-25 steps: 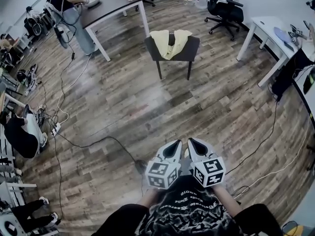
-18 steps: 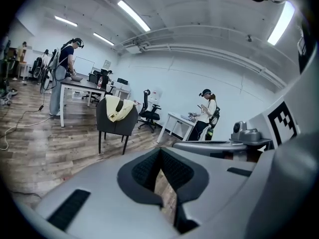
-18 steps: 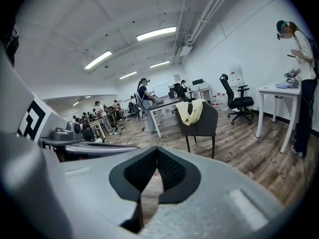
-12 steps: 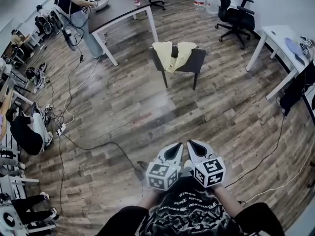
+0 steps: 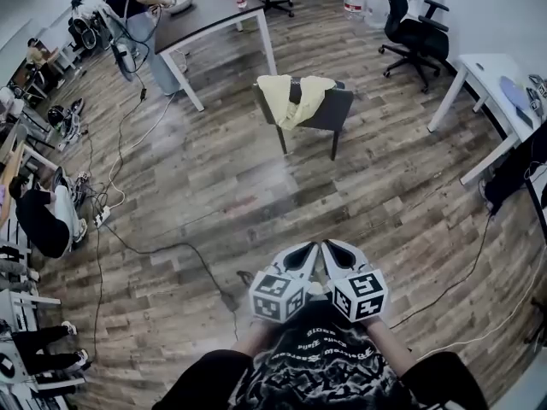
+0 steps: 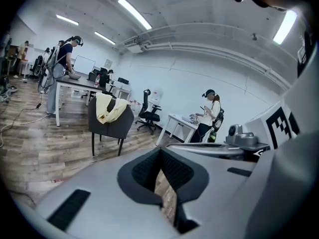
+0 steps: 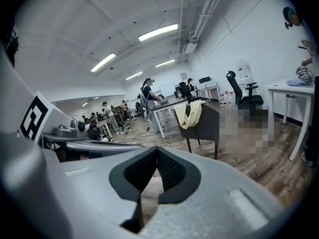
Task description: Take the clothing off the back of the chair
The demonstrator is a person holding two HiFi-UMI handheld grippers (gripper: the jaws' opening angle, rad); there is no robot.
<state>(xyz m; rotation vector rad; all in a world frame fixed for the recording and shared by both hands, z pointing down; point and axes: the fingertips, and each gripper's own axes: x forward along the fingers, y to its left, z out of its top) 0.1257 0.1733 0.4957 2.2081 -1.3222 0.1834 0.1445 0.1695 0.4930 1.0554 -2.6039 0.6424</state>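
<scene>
Clothing [image 5: 293, 97], pale yellow, is draped over the back of the dark chair [image 5: 333, 114], way across the wood floor [image 5: 256, 195] from you. Your left gripper [image 5: 304, 251] and right gripper [image 5: 333, 248] sit side by side by your chest, both closed tight on nothing.

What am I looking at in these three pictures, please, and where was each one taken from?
There is no robot here: a person holds a two-jaw tool in each hand. The top-down picture comes from a camera on the person's head; the left gripper and right gripper show side by side at the bottom. The other two pictures come from cameras riding on the grippers, looking along their jaws. Both pairs are shut and hold nothing. Ahead, on the wood-plank floor, stands a dark grey chair with a pale yellow garment draped over its back, untouched.
</scene>
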